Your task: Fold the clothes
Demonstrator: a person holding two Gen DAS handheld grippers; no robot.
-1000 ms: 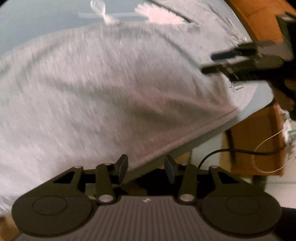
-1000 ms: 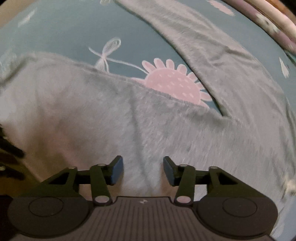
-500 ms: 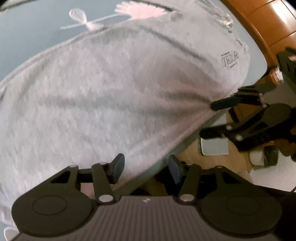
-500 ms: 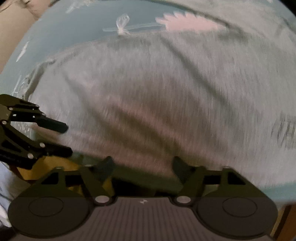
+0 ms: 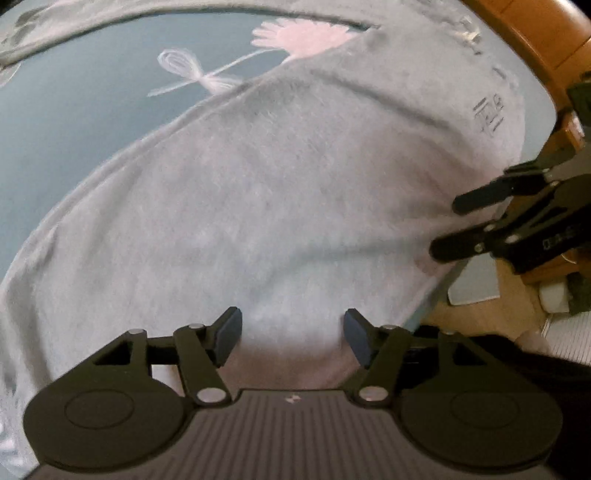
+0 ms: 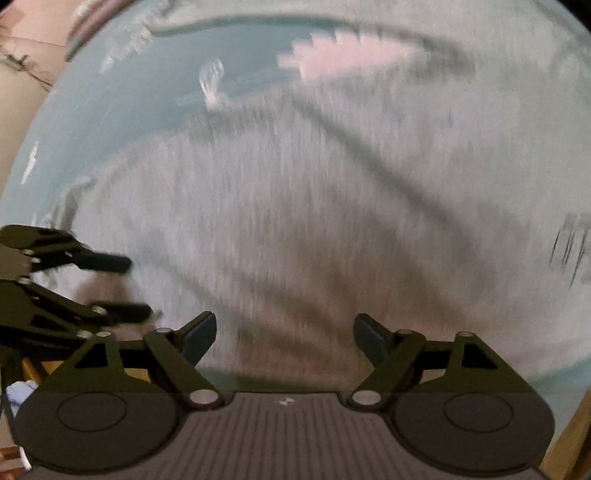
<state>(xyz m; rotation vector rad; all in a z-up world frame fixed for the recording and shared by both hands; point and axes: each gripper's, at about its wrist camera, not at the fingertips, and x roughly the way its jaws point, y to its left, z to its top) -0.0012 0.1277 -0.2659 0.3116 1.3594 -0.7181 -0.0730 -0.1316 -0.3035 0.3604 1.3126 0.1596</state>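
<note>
Grey shirt (image 5: pixel 280 206) lies flat on blue sheet (image 5: pixel 74 122), under both tongs. Left tongs (image 5: pixel 292 334) partly open, just opening, holding nothing. Right tongs (image 6: pixel 284 338) wide open, just opening, holding nothing.

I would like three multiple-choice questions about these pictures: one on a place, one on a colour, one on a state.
1. Where does the grey garment lie?
A. on a teal sheet with a pink flower
B. in a basket
C. on a hanger

2. What colour is the flower print?
A. yellow
B. pink
C. black

3. How does the left gripper stand?
A. shut on a sock
B. shut with nothing in it
C. open over the garment

Answers:
1 A: the sheet shows past the garment's edge.
2 B: its petals are pale pink.
3 C: its jaws have just been opening, and the pads stand apart above flat cloth.
</note>
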